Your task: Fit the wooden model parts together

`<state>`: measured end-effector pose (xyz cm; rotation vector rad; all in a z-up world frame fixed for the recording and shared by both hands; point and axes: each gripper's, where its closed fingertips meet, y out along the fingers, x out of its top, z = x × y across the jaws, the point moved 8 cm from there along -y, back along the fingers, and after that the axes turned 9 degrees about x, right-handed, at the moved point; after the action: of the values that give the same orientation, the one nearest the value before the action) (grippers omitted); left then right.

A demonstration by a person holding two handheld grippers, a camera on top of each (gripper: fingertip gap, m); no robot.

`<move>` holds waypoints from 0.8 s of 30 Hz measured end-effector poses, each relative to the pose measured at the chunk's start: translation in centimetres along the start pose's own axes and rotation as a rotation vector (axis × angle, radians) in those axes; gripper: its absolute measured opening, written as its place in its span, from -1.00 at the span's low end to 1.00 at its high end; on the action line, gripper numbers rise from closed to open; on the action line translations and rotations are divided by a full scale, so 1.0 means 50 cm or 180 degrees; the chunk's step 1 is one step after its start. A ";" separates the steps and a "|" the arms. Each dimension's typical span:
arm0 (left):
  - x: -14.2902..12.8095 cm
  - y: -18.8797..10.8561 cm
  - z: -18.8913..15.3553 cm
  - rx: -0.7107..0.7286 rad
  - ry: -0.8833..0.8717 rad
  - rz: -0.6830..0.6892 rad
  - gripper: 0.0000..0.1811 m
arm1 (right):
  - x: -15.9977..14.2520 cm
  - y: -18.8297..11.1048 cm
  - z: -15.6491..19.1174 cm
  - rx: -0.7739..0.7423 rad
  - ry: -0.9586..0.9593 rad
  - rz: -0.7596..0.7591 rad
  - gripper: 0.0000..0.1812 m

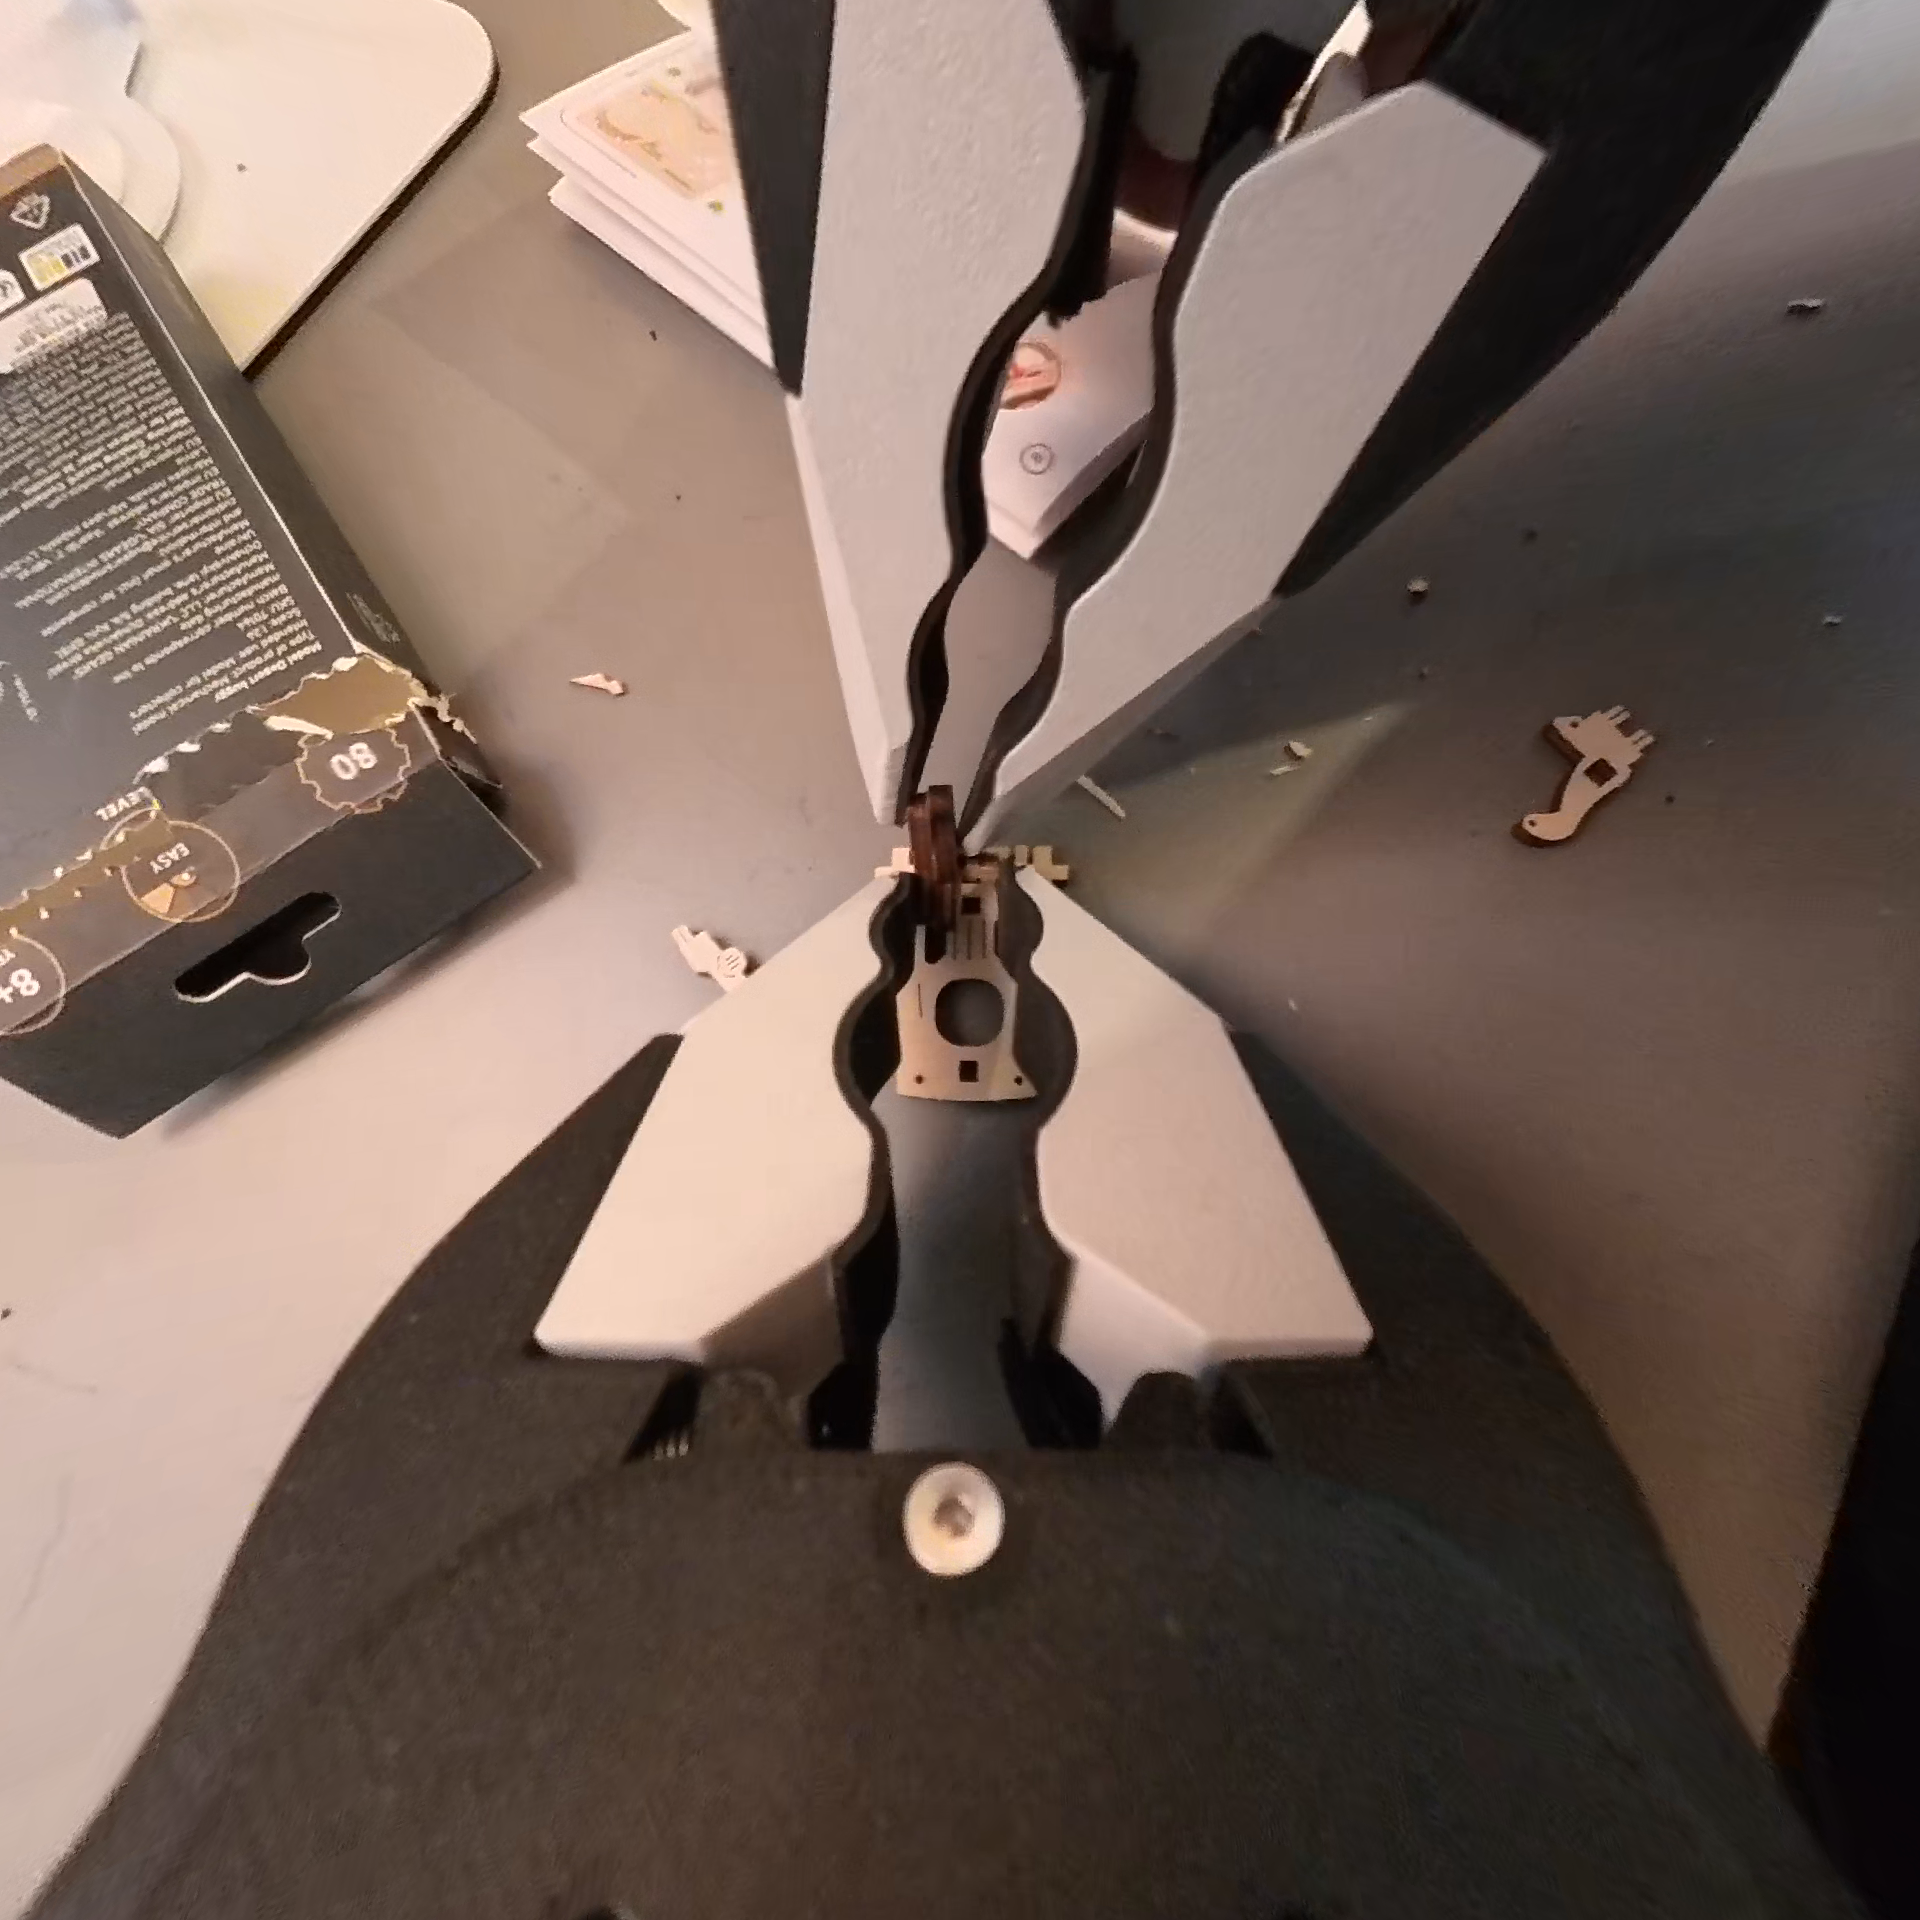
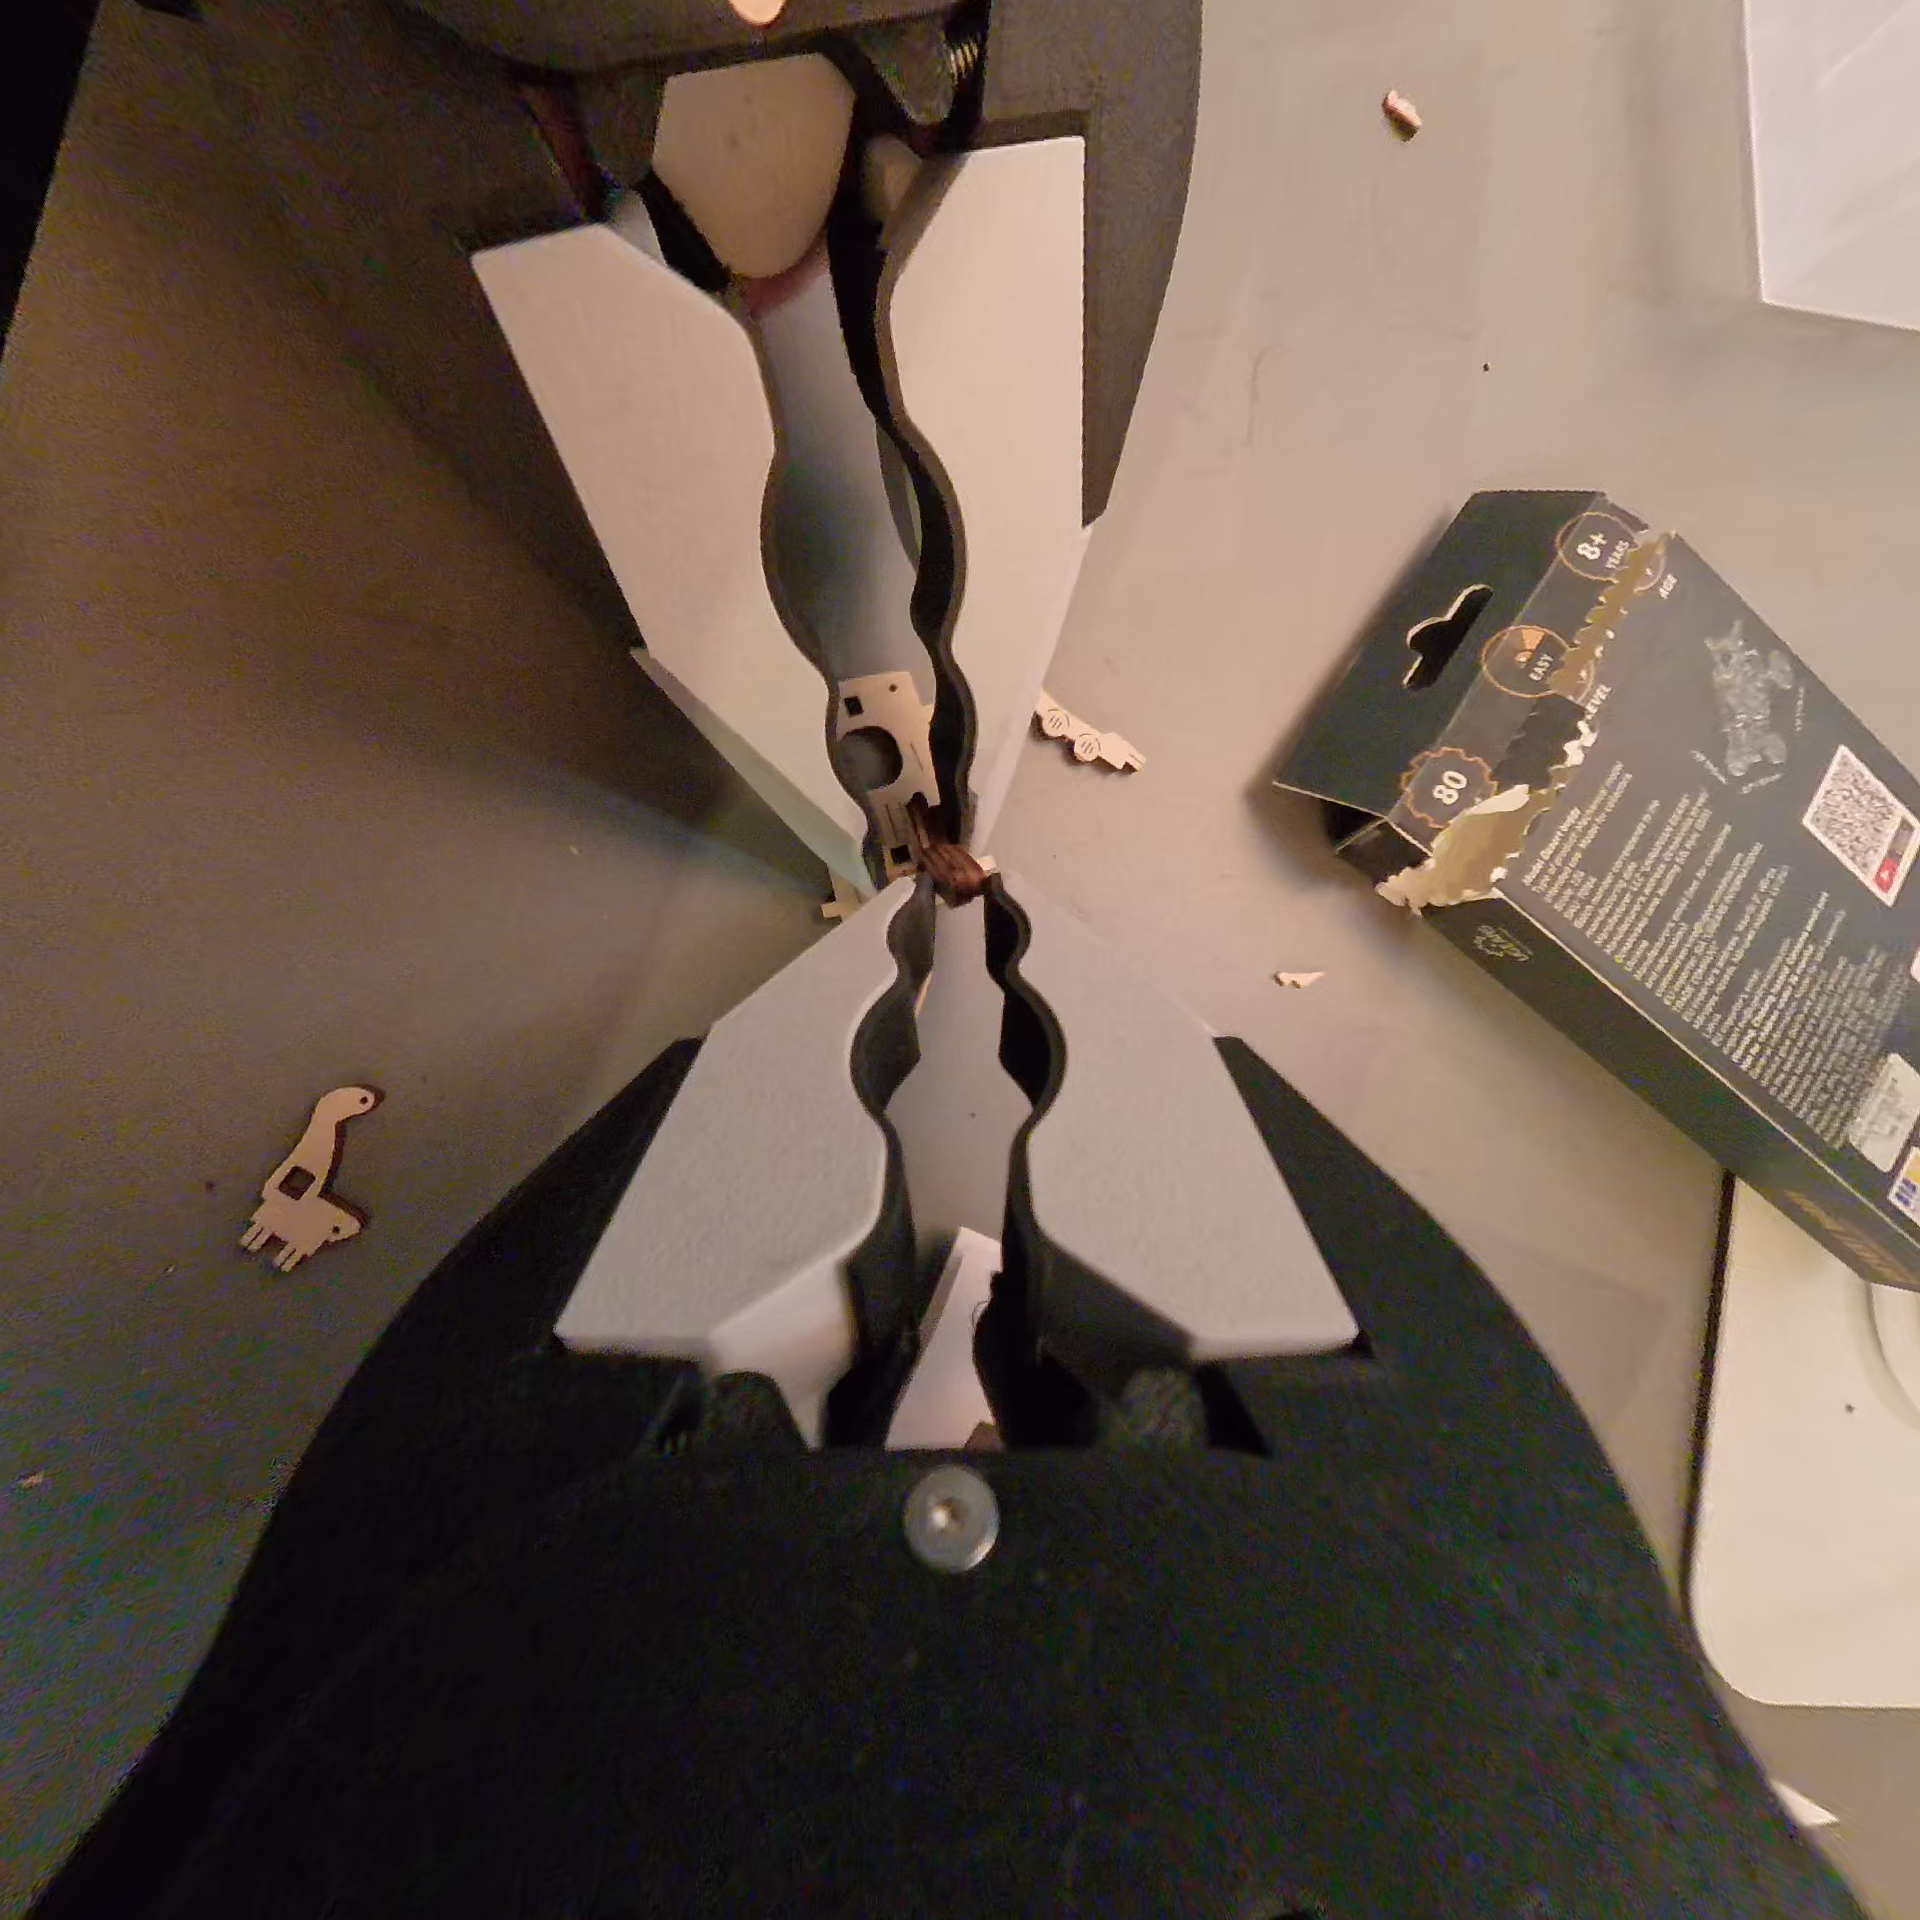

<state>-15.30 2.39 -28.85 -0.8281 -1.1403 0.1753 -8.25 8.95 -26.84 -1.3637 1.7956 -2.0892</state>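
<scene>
My left gripper [image 1: 961, 883] is shut on a flat pale wooden plate [image 1: 961, 1023] with a round hole, gripped at its far end. My right gripper [image 1: 940, 816] comes in from the top of the left wrist view, tip to tip with the left. It is shut on a small dark-edged wooden piece [image 1: 935, 847] that touches the plate's far end. In the right wrist view my right gripper [image 2: 954, 883] holds the same small piece [image 2: 958, 871] against the plate [image 2: 883, 743], which sits in the left gripper [image 2: 914, 842].
A torn dark kit box [image 1: 208, 675] [image 2: 1662, 831] lies on the grey table. Loose parts lie around: a hooked piece [image 1: 1584, 779] [image 2: 312, 1179], a small toothed piece [image 1: 712, 951] [image 2: 1086, 740] and scraps. Booklets [image 1: 665, 177] and a white board [image 1: 312, 125] lie farther off.
</scene>
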 end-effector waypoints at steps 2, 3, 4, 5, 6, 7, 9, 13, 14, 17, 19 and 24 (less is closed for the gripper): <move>0.000 -0.001 -0.001 -0.0092 -0.0020 -0.0005 -0.77 | 0.000 0.000 -0.001 0.0009 0.0012 -0.0014 -0.93; 0.000 -0.001 -0.001 -0.0084 -0.0029 -0.0004 -0.76 | 0.000 0.000 -0.001 0.0003 0.0013 -0.0013 -0.93; 0.000 0.000 -0.001 -0.0042 -0.0002 -0.0015 -0.79 | 0.000 0.001 -0.001 0.0004 0.0017 -0.0014 -0.93; -0.001 -0.001 0.000 0.0003 0.0024 -0.0011 -0.85 | 0.001 0.001 -0.001 0.0012 0.0020 -0.0019 -0.93; -0.001 -0.001 0.001 -0.0002 0.0031 -0.0014 -0.85 | 0.001 0.001 0.000 0.0019 0.0023 -0.0023 -0.93; -0.001 -0.001 0.001 -0.0014 0.0022 -0.0012 -0.85 | 0.000 0.001 -0.001 0.0016 0.0020 -0.0021 -0.93; -0.001 -0.001 0.000 0.0003 0.0052 -0.0016 -0.85 | 0.000 0.001 -0.001 0.0027 0.0032 -0.0034 -0.93; -0.001 -0.001 0.001 -0.0020 0.0055 -0.0012 -0.86 | 0.000 0.001 -0.001 0.0034 0.0020 -0.0023 -0.93; -0.001 -0.001 0.001 -0.0014 0.0074 -0.0008 -0.86 | 0.001 0.001 -0.002 0.0042 0.0025 -0.0014 -0.93; -0.001 -0.001 0.001 -0.0024 0.0101 -0.0028 -0.86 | 0.001 0.001 -0.002 0.0066 0.0023 -0.0017 -0.93; -0.001 0.000 0.001 -0.0046 0.0118 -0.0036 -0.86 | 0.000 0.000 -0.003 0.0089 0.0017 -0.0023 -0.93; 0.000 0.002 0.004 -0.0123 0.0189 -0.0058 -0.86 | -0.004 -0.003 -0.005 0.0167 -0.0024 -0.0058 -0.93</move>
<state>-15.43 2.56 -28.87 -0.8517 -1.0979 0.1131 -8.22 9.31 -26.84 -1.3782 1.7192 -2.1214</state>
